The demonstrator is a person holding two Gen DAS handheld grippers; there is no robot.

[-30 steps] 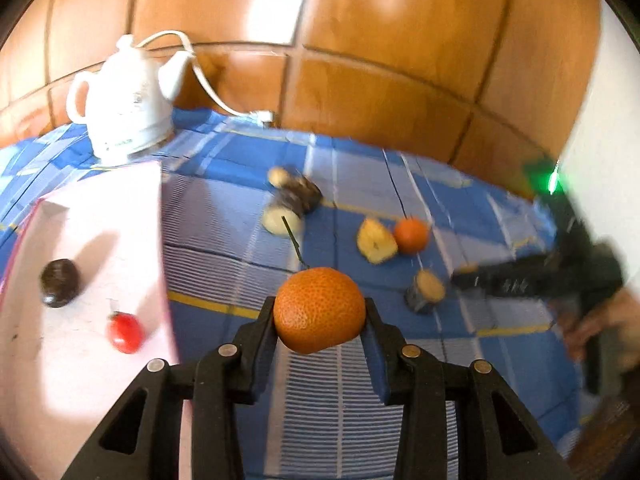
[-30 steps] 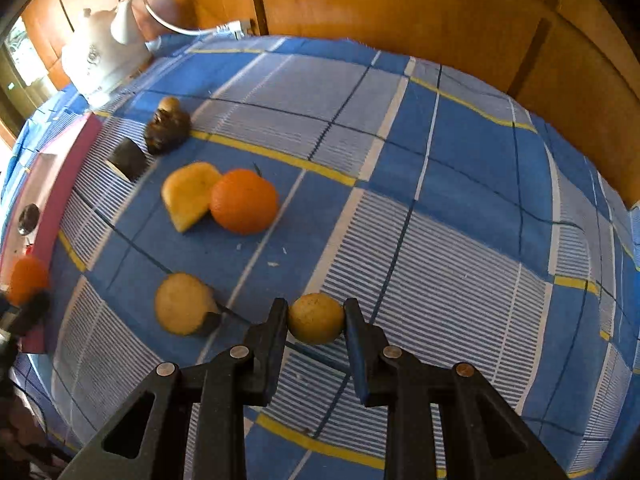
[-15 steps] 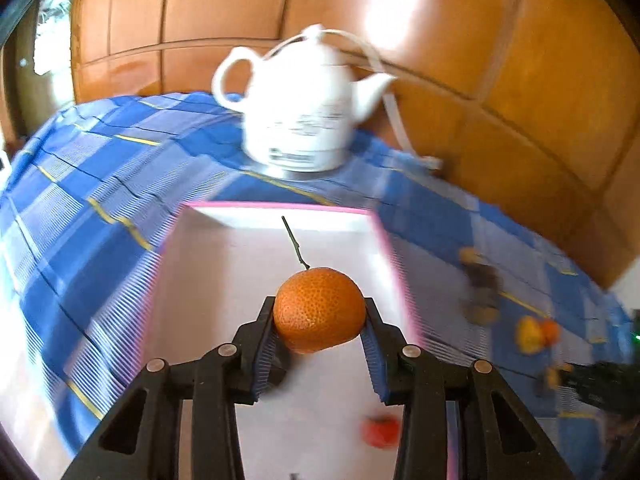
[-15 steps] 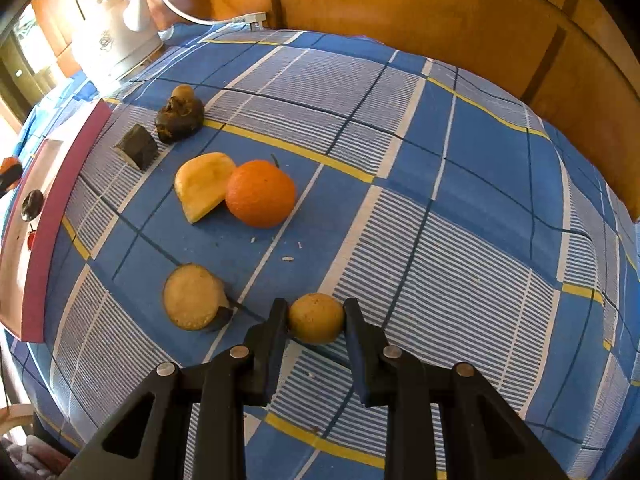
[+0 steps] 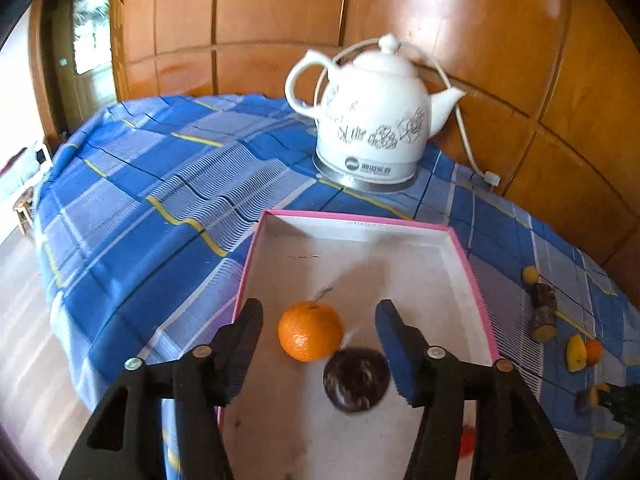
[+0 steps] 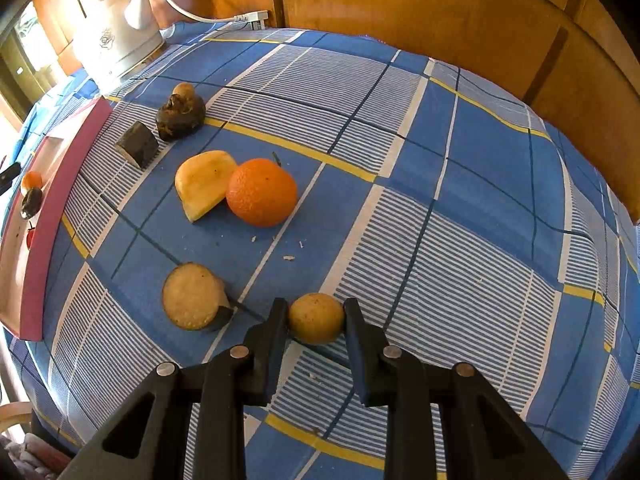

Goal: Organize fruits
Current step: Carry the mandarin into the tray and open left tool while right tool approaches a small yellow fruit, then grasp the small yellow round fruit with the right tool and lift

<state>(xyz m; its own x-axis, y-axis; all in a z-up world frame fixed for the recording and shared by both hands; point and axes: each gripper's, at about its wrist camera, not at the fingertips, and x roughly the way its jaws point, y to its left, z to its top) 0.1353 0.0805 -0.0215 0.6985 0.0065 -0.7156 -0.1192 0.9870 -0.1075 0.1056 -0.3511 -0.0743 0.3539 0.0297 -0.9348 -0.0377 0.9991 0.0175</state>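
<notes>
Releasing the tangerine (image 5: 311,336) into the pink-rimmed tray (image 5: 472,276), our left tongs (image 5: 319,330) hang spread; right tongs (image 6: 316,320) clench a small yellow fruit (image 6: 316,318) on the counter (image 6: 460,200), needing carrying left, trayward.

Tangerine (image 5: 310,336) in tray (image 5: 460,256), touching perhaps a round fruit (image 5: 356,380) beside it, kettle (image 5: 374,120) behind tray

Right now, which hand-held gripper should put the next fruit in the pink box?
The right hand-held gripper: it already clamps the small yellow fruit. The left hand-held gripper is open over the pink box, with the orange lying loose inside.
</notes>
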